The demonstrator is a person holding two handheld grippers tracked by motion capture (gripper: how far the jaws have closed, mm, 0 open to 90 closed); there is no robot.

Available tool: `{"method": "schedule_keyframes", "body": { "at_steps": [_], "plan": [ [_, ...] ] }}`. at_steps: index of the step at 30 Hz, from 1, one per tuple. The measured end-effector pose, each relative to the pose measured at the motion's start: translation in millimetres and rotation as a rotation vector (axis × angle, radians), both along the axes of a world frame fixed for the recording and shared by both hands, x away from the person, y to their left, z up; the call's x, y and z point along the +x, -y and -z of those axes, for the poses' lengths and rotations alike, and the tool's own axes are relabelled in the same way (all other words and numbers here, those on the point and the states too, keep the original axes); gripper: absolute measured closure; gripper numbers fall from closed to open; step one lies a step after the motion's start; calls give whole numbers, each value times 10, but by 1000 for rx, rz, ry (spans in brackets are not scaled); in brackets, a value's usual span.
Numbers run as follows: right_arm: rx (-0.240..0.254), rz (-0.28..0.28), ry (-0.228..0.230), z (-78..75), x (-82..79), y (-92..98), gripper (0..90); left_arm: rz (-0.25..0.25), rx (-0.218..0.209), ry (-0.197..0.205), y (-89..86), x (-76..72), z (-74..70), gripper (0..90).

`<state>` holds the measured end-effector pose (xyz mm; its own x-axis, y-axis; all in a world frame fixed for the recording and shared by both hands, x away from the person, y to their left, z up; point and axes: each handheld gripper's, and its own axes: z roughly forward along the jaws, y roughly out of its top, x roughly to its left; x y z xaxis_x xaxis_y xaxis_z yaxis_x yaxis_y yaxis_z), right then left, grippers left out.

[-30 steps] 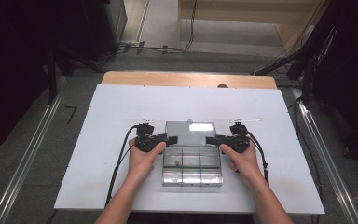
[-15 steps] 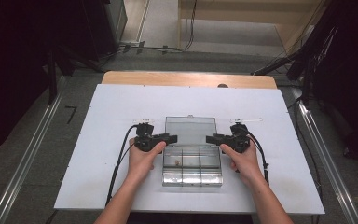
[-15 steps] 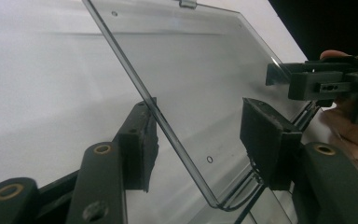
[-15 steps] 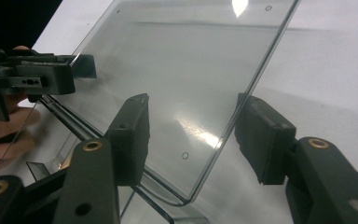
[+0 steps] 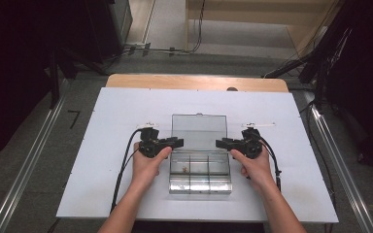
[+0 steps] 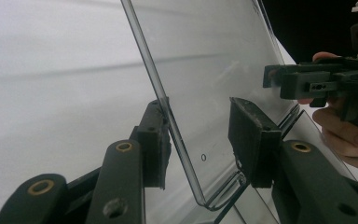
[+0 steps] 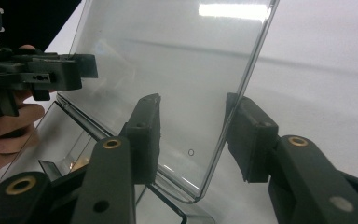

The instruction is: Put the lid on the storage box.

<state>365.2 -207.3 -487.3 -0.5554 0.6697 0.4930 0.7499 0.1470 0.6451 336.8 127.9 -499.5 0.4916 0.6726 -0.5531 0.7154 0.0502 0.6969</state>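
A clear plastic compartment box (image 5: 200, 180) sits on the white tabletop near the front edge, and its lid (image 5: 199, 130) is raised and leaning back. My left gripper (image 5: 177, 142) is at the lid's left edge and my right gripper (image 5: 219, 143) at its right edge. In the left gripper view the lid's edge (image 6: 168, 112) runs between the open jaws of the left gripper (image 6: 200, 135), against the left pad (image 6: 157, 140). In the right gripper view the lid's edge (image 7: 247, 79) stands between the open jaws of the right gripper (image 7: 196, 133). A small brownish item (image 5: 184, 169) lies in one compartment.
The white board (image 5: 102, 145) extends well beyond the box on the left, right and back. A wooden table edge (image 5: 194, 81) shows behind it. Black cables (image 5: 124, 165) trail from both grippers toward the front. Metal rails (image 5: 24, 170) run along the floor on both sides.
The lid has swung up and back from the box base, with both grippers staying at its two side edges. Hands have barely shifted.
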Motion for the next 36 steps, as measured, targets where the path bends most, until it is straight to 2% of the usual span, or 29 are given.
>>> {"method": "schedule_keyframes", "body": {
  "at_steps": [10,17,25,28,30,32,36],
  "plan": [
    [13,-15,40,-50,-29,43,622,7,-3,41,-25,-34,-60,646],
    [30,-40,90,-69,-61,89,682,24,-3,68,-43,-65,-100,687],
    [26,-58,134,-84,-104,114,709,38,5,83,-45,-84,-117,693],
    [23,-63,155,-86,-121,116,710,49,7,90,-40,-82,-128,681],
    [23,-70,174,-87,-136,120,716,60,13,95,-19,-80,-149,617],
    [15,-72,191,-94,-148,122,716,65,28,107,-4,-75,-173,598],
    [5,-84,218,-111,-170,120,720,63,9,142,3,-46,-235,550]
  ]
}}
